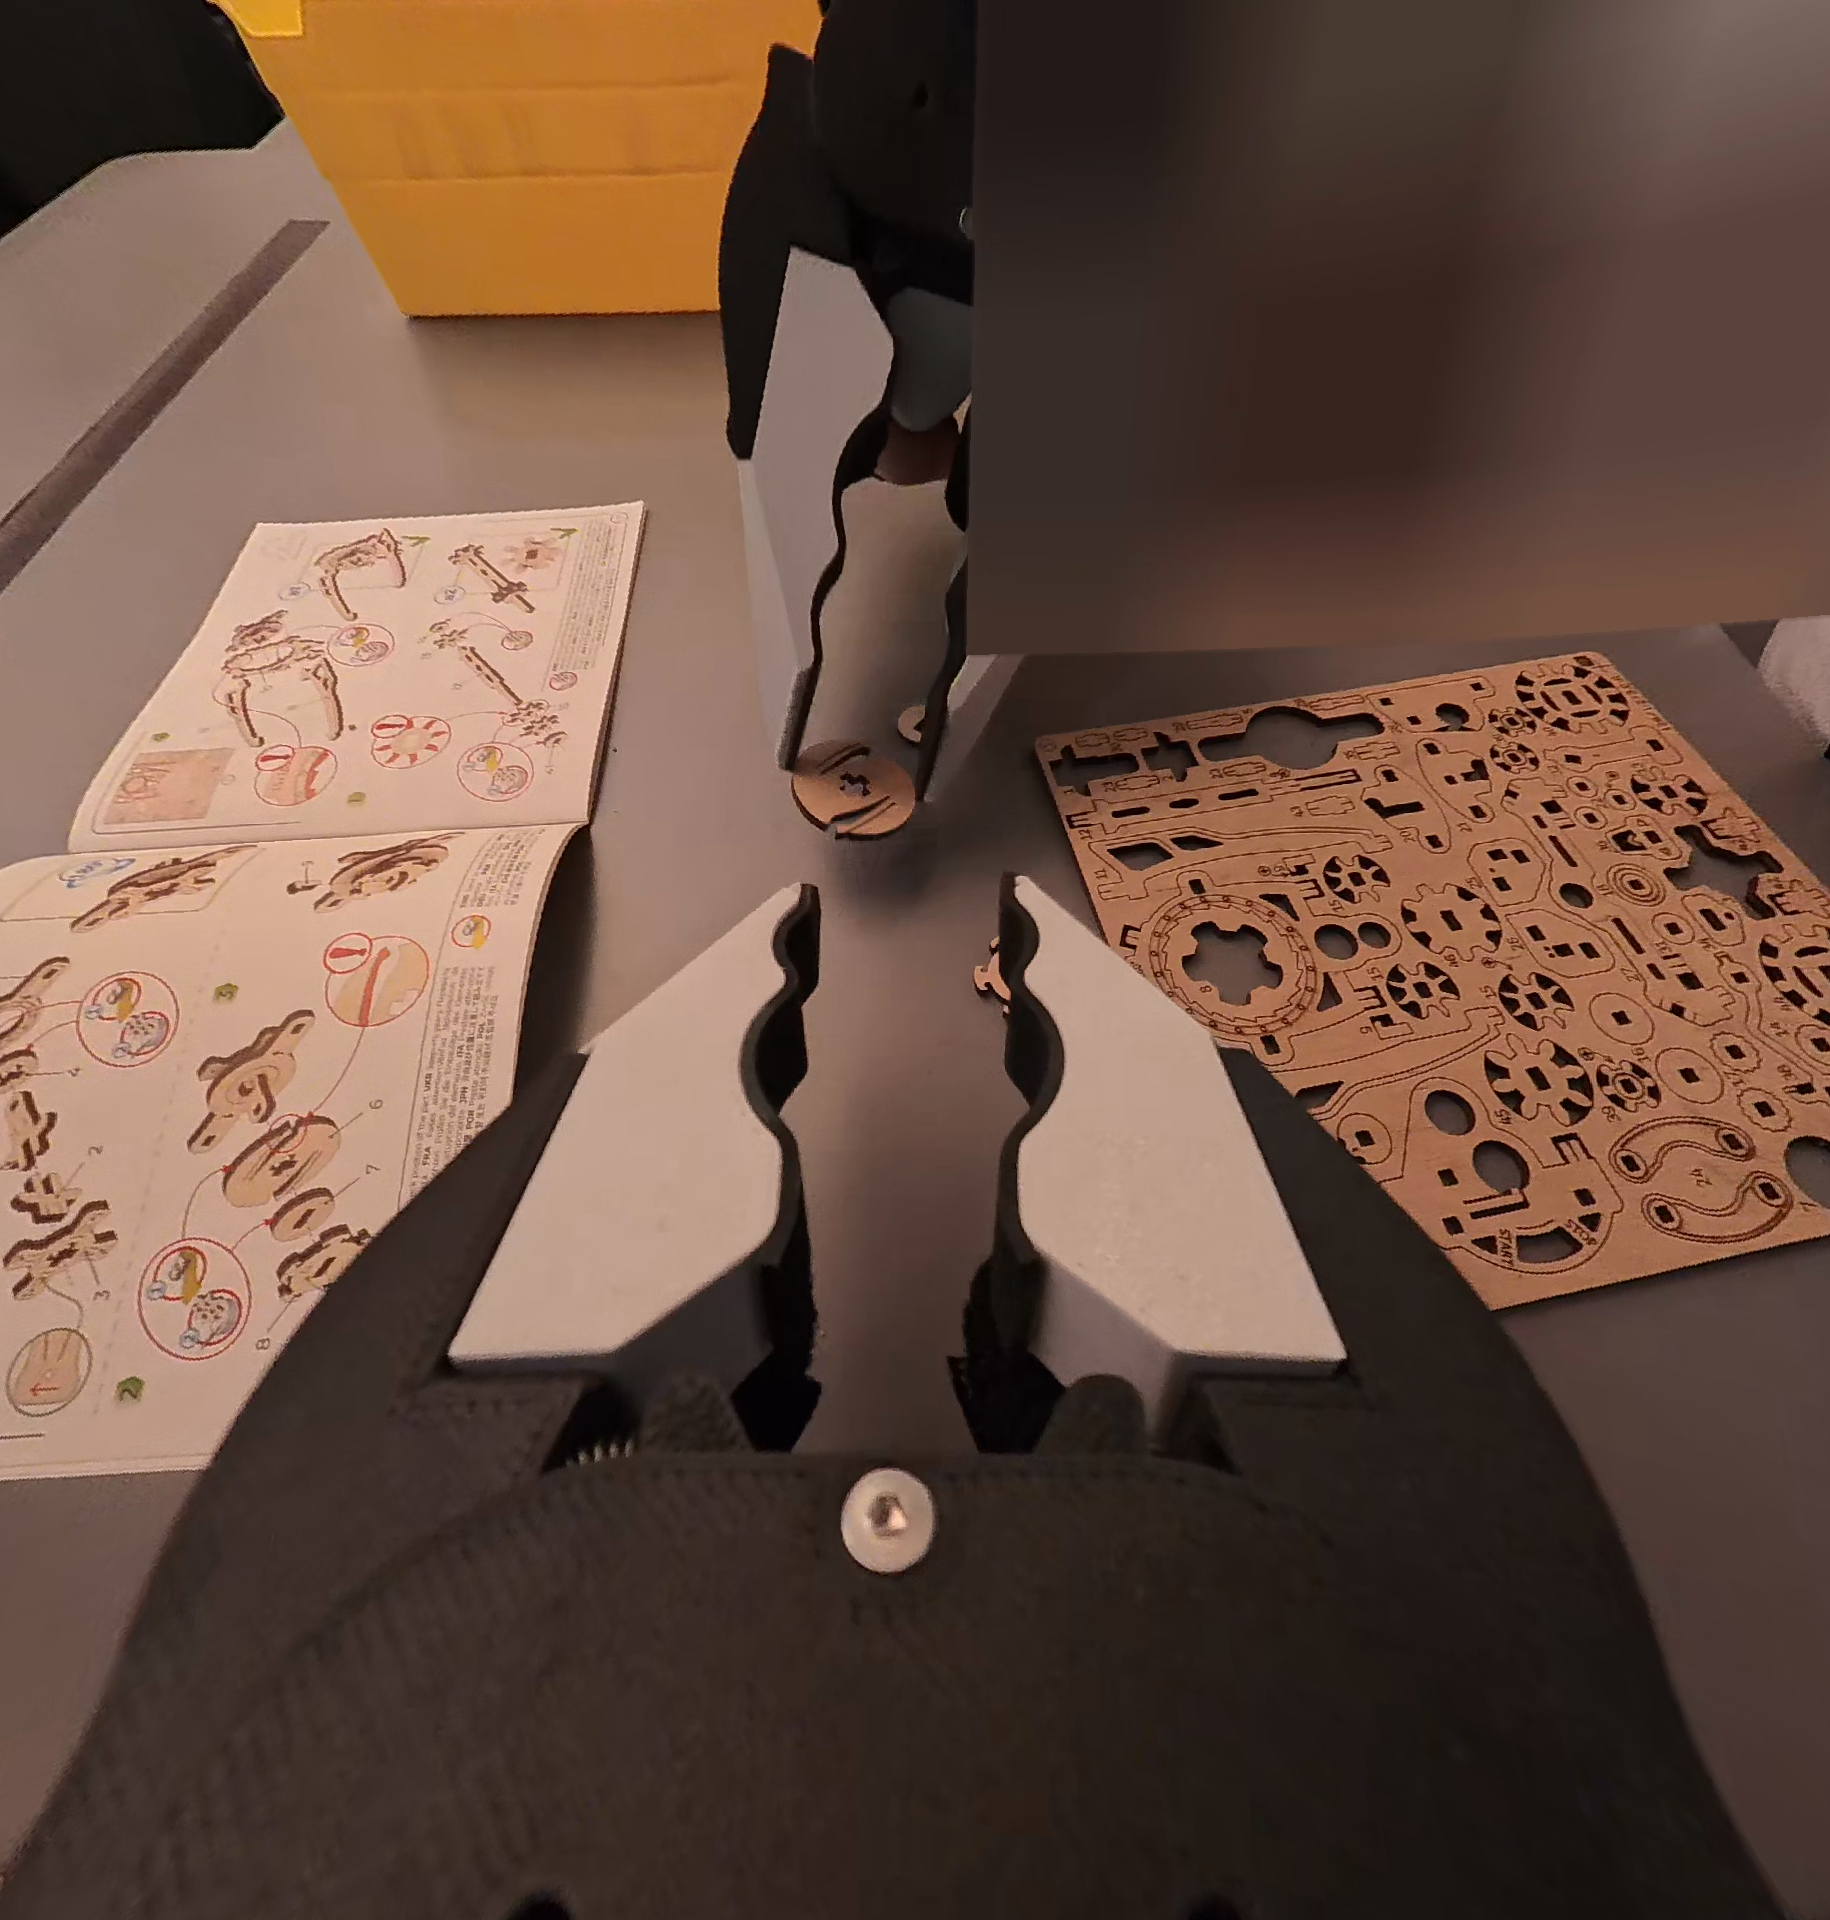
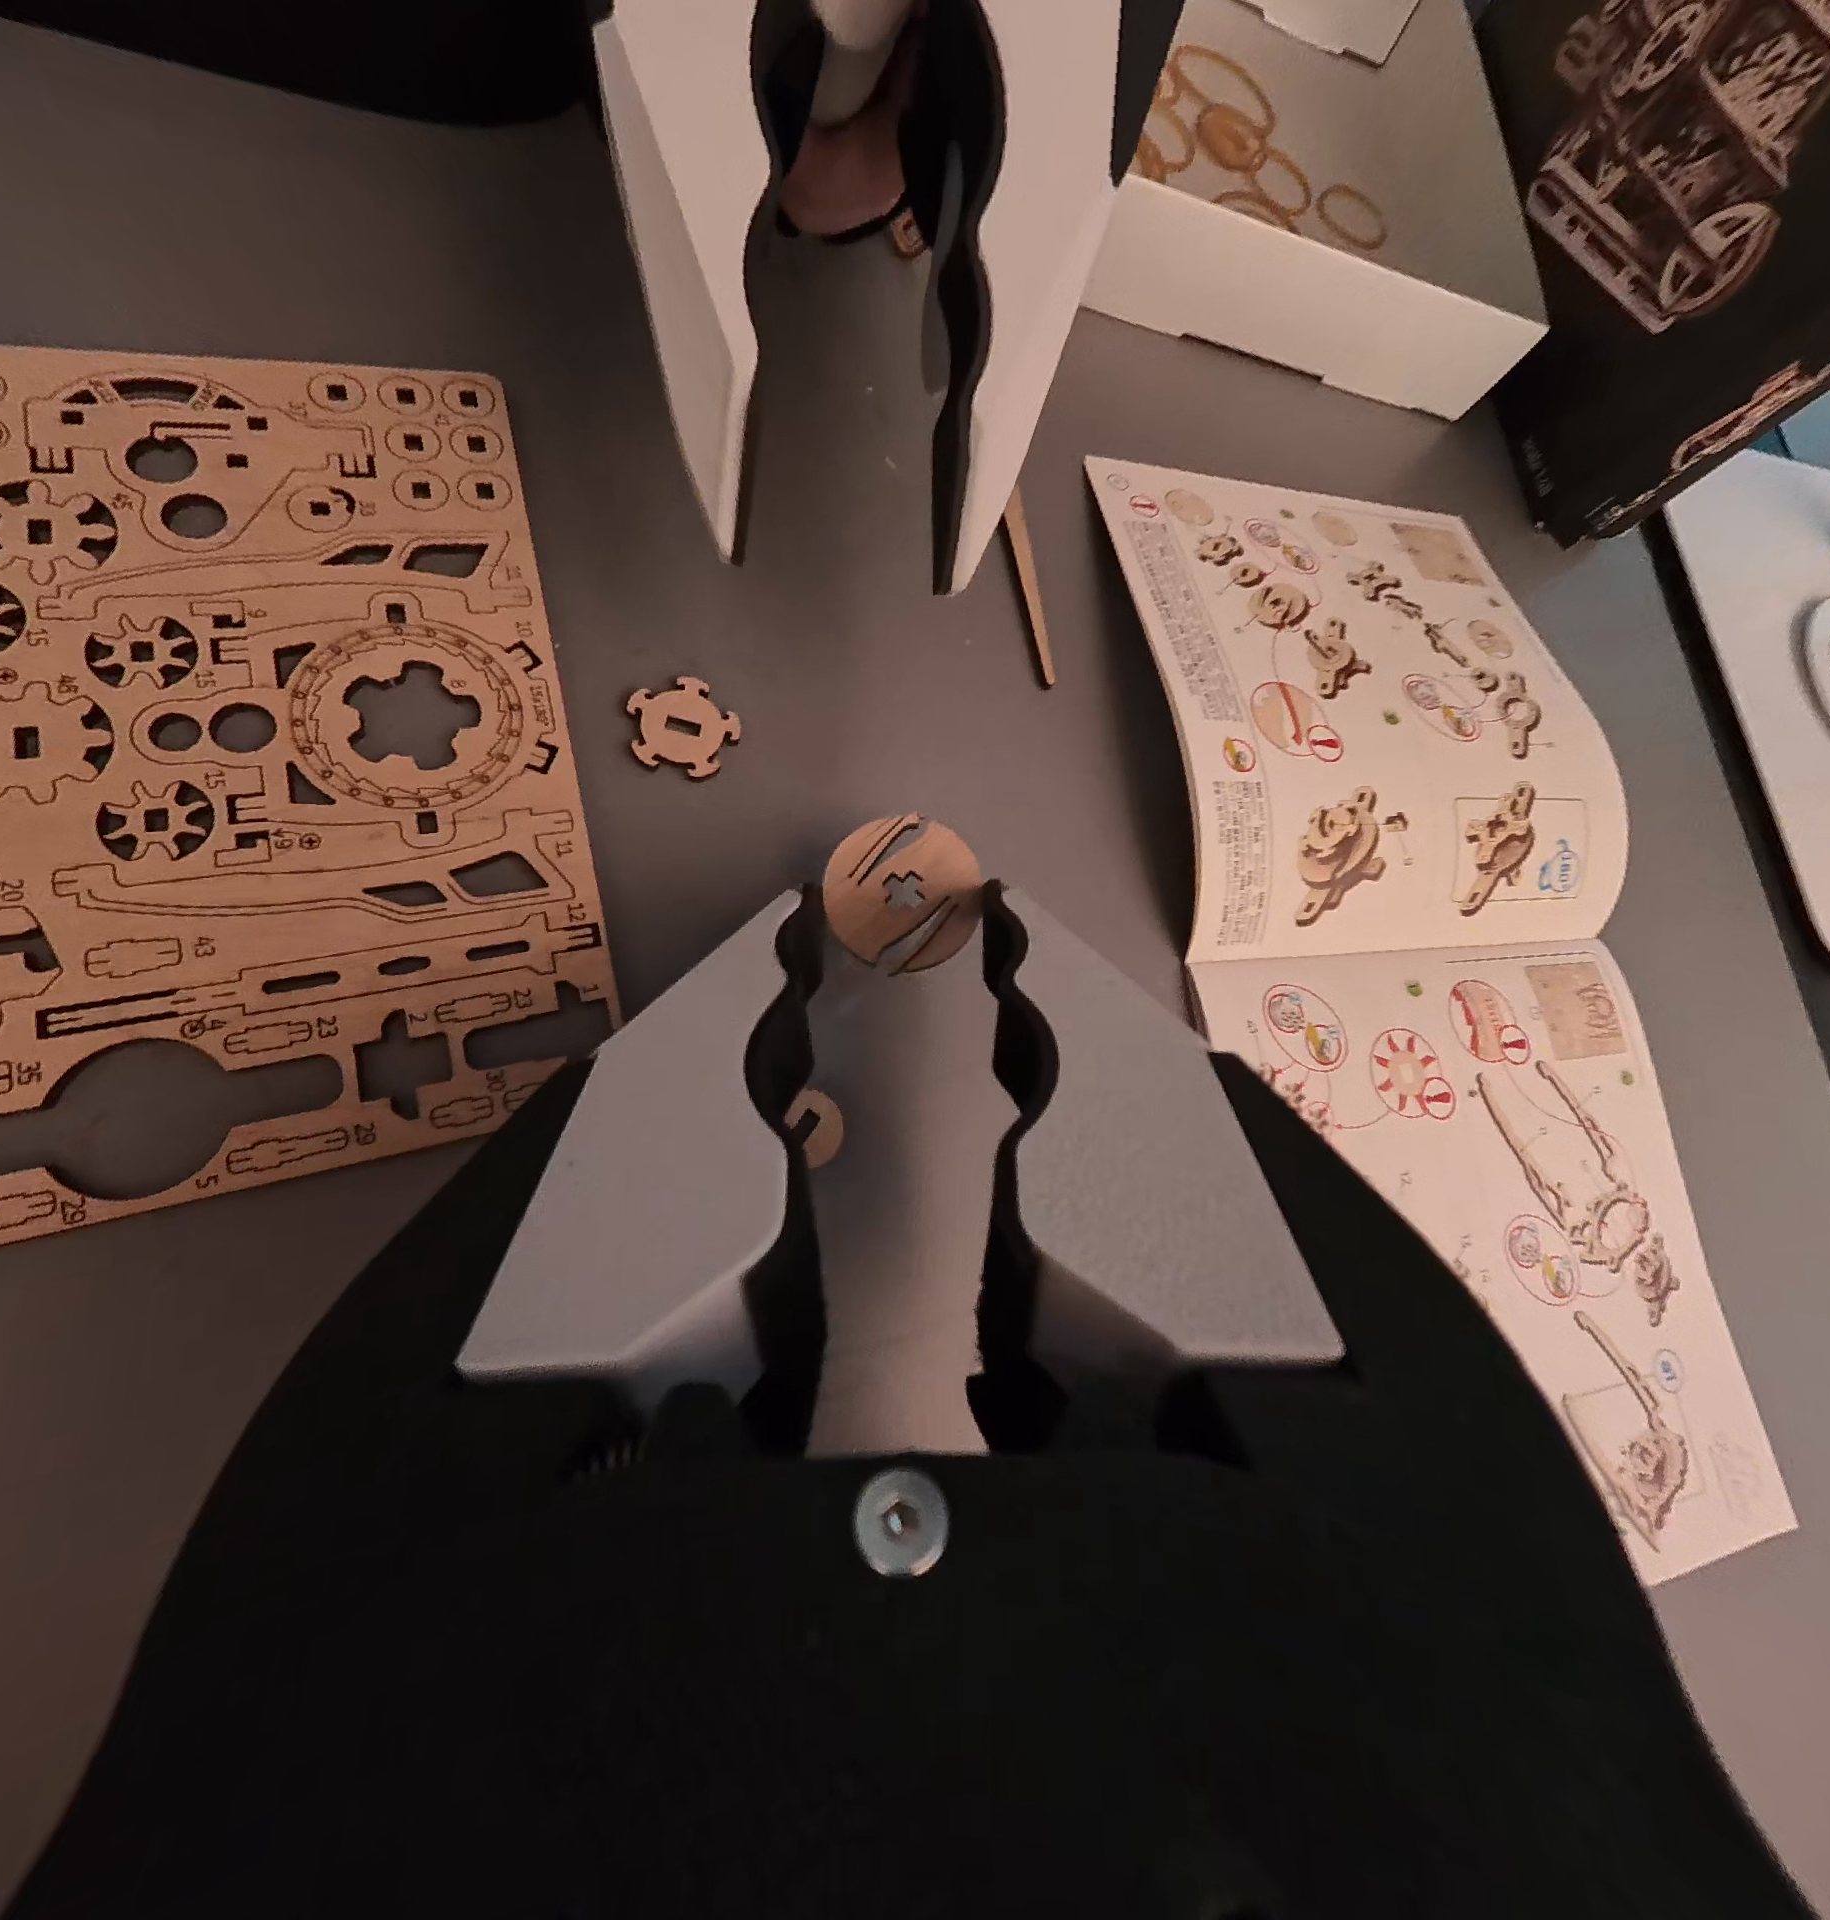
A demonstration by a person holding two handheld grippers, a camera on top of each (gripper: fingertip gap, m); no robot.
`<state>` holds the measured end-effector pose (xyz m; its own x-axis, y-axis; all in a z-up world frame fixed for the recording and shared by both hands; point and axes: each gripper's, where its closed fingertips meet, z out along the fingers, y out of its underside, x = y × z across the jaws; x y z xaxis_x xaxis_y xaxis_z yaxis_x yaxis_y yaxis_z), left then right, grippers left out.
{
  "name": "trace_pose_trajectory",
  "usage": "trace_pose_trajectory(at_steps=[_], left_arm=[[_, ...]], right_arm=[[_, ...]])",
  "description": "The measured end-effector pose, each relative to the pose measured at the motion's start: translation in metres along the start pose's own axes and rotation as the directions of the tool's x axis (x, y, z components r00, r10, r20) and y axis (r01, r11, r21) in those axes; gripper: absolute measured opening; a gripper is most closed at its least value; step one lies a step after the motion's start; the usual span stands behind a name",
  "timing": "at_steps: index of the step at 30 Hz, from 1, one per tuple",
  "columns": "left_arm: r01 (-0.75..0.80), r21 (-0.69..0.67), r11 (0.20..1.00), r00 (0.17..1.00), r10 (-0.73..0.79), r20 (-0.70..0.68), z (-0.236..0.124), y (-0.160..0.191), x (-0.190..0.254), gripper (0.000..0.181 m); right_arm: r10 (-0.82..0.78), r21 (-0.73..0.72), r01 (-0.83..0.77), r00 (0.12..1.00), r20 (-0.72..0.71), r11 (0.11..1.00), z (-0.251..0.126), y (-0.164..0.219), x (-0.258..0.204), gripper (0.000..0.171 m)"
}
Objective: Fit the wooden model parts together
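Right claw [image 2: 900,899] grasps round wooden disc [image 2: 895,894] above grey table [image 2: 869,707]; left claw [image 1: 909,904] released, empty; gear piece [image 2: 682,725] at 10 o'clock of disc.

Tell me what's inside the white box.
Yellowish rings, probably rubber bands, lie loose in the white box. The left gripper covers its left part; the frame edge cuts off the rest.

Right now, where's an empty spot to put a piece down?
Bare table lies between the wooden sheet and the booklet, beside the loose gear. It's crowded near the right gripper, around the round disc.
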<state>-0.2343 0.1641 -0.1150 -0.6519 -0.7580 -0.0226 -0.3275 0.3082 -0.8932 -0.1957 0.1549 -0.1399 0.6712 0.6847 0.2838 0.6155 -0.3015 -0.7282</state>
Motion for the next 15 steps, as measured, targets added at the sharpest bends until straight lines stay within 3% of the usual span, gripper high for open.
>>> trace_pose_trajectory(at_steps=[5, 8, 11, 15], left_arm=[[-0.006, -0.007, 1.000, 1.000, 0.006, 0.003, 0.001, 0.001, 0.000, 0.033], [-0.008, -0.009, 1.000, 1.000, 0.008, 0.007, 0.001, 0.001, 0.000, 0.034], [-0.004, 0.003, 1.000, 1.000, 0.004, 0.016, 0.001, -0.001, -0.002, 0.036], [0.037, 0.042, 0.998, 0.996, -0.040, 0.079, 0.002, -0.009, -0.013, 0.055]], right_arm=[[0.083, 0.026, -0.083, 0.997, -0.001, 0.996, 0.000, -0.003, 0.005, 0.030], [0.349, 0.144, -0.361, 0.931, 0.106, 0.921, -0.007, -0.021, 0.013, 0.029], [0.580, 0.229, -0.645, 0.760, 0.292, 0.729, -0.020, -0.035, 0.023, 0.029], [0.665, 0.176, -0.914, 0.389, 0.638, 0.366, -0.041, -0.057, 0.028, 0.028]])
